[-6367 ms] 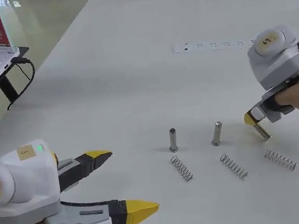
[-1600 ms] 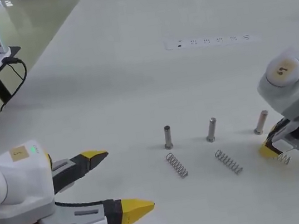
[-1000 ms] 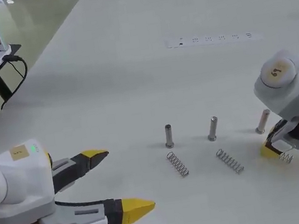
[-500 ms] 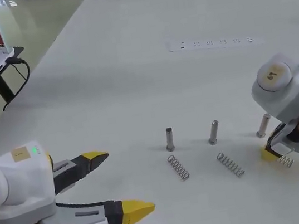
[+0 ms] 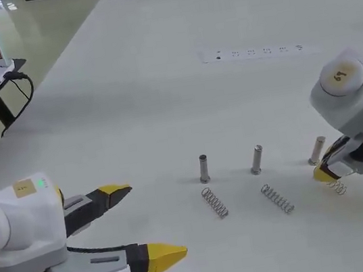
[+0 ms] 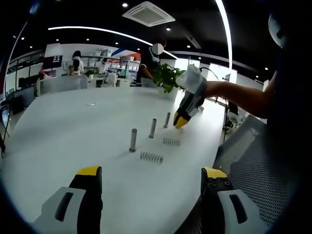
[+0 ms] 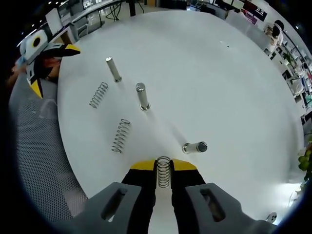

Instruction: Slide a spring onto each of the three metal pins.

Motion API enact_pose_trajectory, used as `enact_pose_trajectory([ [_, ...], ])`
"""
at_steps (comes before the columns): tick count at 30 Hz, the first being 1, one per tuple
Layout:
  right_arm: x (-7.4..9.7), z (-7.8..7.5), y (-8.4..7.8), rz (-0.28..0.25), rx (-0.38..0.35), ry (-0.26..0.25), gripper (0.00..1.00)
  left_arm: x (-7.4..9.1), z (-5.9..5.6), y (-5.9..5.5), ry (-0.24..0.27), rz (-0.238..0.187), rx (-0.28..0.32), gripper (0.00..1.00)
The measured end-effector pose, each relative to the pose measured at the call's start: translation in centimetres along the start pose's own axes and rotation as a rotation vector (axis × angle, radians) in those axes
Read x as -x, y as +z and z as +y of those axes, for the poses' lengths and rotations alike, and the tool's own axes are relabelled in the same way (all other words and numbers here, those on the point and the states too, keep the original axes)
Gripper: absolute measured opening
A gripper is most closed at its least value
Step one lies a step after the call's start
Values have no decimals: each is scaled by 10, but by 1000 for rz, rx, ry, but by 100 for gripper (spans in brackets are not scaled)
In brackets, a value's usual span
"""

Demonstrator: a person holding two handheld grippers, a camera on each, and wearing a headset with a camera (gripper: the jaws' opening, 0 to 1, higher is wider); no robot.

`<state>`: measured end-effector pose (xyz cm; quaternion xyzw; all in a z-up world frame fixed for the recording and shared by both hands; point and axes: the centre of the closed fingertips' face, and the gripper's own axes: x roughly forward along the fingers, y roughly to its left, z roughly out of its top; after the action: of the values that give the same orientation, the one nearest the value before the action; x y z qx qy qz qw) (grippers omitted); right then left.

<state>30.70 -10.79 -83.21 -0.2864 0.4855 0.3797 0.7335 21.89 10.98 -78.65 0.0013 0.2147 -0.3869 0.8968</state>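
one spring [image 7: 164, 178] is pinched between the fingers of the right gripper [image 7: 163, 165], low over the worktop [image 5: 162, 98] and just beside the rightmost pin [image 5: 317, 150]. its long axis runs along the fingers, with the free end poking forward past their tips. no pin wears a spring yet. the left spring [image 5: 214, 202] and the middle spring [image 5: 276, 199] lie flat near the left pin [image 5: 203, 168] and the middle pin [image 5: 257, 159], both upright. so all three slides are left, i judge. the left gripper [image 5: 146, 220] hovers well apart, its fingers wide and holding nothing.
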Motion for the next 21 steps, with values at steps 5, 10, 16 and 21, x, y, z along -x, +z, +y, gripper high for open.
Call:
enact_pose_trajectory([
  [5, 5, 0, 3, -17, 3, -7, 8, 0, 0, 0, -2, 0, -3, 80],
  [10, 11, -1, 7, -52, -8, -9, 8, 0, 0, 0, -4, 1, -5, 80],
  [16, 14, -4, 10, -92, -20, -14, 8, 0, -1, 0, -9, 6, -9, 80],
  [21, 11, -3, 10, -96, -19, -16, 8, 0, -2, 0, -10, 6, -10, 80],
])
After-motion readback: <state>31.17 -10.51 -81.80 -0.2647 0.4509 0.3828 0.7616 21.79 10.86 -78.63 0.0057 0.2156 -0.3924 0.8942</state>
